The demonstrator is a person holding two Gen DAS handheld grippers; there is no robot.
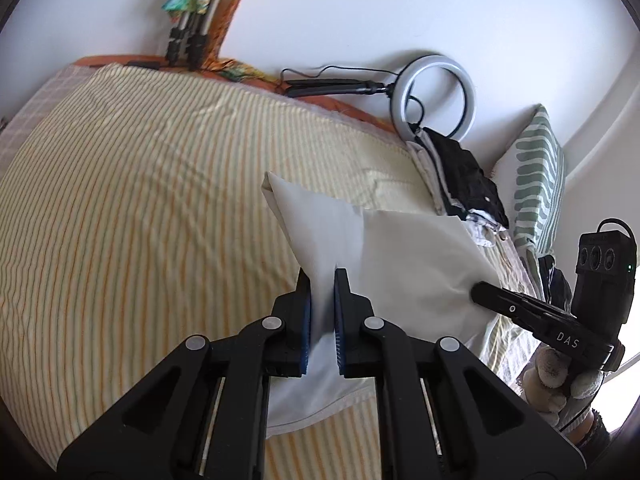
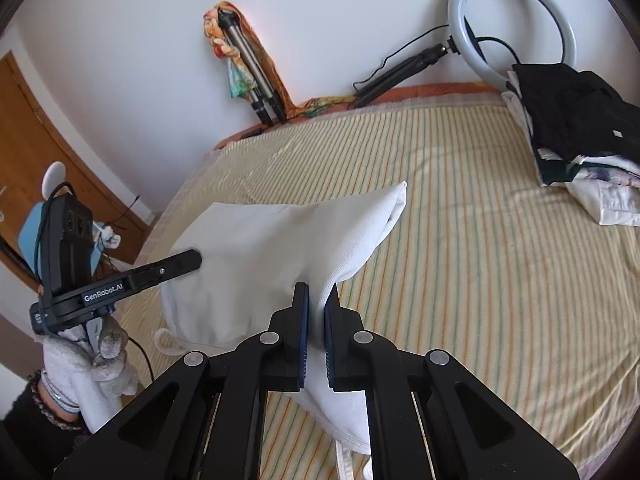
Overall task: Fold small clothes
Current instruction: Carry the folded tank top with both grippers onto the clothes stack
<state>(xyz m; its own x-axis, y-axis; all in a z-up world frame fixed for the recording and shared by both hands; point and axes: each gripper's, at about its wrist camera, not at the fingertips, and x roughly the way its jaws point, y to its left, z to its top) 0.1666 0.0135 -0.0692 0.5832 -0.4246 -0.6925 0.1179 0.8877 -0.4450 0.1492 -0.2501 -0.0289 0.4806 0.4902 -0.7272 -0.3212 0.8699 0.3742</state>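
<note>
White garment (image 2: pixel 256 264) pinched by left gripper (image 1: pixel 322 276) and right gripper (image 2: pixel 316 290)

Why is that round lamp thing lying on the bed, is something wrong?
The ring light does look odd: it leans tipped against the wall at the bed's far edge instead of standing up. Nothing looks spilled or broken. Both grippers just pinch the white garment.

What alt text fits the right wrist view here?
The right gripper is shut on a white garment lifted over a striped bed, with the left gripper pinching its other side. A clothes pile sits at far right below a ring light.
</note>
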